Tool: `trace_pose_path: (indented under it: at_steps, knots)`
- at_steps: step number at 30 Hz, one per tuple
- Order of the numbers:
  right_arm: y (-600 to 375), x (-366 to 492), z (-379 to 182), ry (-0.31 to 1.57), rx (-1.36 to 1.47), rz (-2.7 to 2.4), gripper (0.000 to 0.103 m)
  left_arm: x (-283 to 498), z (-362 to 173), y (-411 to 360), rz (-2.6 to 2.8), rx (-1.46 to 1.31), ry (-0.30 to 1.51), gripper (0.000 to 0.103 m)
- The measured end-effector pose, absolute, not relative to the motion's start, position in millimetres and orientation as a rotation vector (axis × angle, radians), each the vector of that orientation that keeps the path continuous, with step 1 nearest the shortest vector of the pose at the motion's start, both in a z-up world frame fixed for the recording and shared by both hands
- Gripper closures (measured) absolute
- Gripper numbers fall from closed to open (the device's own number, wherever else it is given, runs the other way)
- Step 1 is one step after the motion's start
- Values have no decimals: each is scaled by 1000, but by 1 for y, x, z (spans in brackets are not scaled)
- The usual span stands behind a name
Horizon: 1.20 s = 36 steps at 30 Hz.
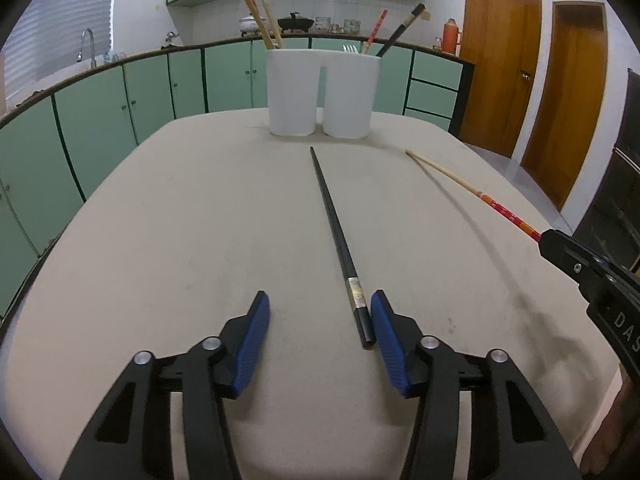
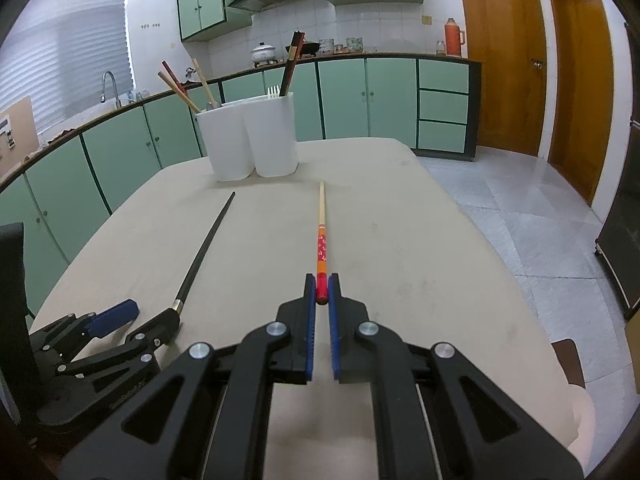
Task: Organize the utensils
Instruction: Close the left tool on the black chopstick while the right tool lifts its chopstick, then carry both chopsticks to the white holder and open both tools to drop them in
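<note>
A black chopstick (image 1: 336, 236) lies on the beige table (image 1: 180, 220), its thick end between the blue pads of my open left gripper (image 1: 320, 312), close to the right pad. It also shows in the right wrist view (image 2: 206, 248). My right gripper (image 2: 321, 292) is shut on the red end of a red-and-wood chopstick (image 2: 321, 236), which points toward the holder. That chopstick (image 1: 460, 184) and the right gripper (image 1: 592, 276) show at the right of the left wrist view. A white two-compartment utensil holder (image 1: 323, 92) stands at the table's far end, with chopsticks and a fork in it; it also shows in the right wrist view (image 2: 250, 136).
Green kitchen cabinets (image 1: 120, 104) and a counter with pots run behind the table. Wooden doors (image 1: 500, 60) are at the right. The table's right edge drops to a tiled floor (image 2: 520, 208). The left gripper (image 2: 120, 320) sits at the lower left of the right wrist view.
</note>
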State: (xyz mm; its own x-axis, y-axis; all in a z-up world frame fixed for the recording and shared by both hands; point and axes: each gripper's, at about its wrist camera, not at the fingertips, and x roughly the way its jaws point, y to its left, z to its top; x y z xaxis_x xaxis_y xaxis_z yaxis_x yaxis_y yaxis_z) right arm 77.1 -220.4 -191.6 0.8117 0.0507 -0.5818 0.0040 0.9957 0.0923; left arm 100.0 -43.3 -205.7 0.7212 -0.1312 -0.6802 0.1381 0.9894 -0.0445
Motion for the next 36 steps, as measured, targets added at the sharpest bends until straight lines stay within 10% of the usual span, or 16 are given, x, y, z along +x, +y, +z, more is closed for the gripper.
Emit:
trace_pose_path:
  at_steps: [3,9,36]
  knots:
    - [-220,77,-191,628,93,29,98,100,-207,-47,-139,34,755,54]
    - [-218,78,-191,636,85,33,98,101,-206,-52,-160,59,751,96]
    - [-223,118,-63,475,-42,114,98,115,-42,-16,-221,2,423,97]
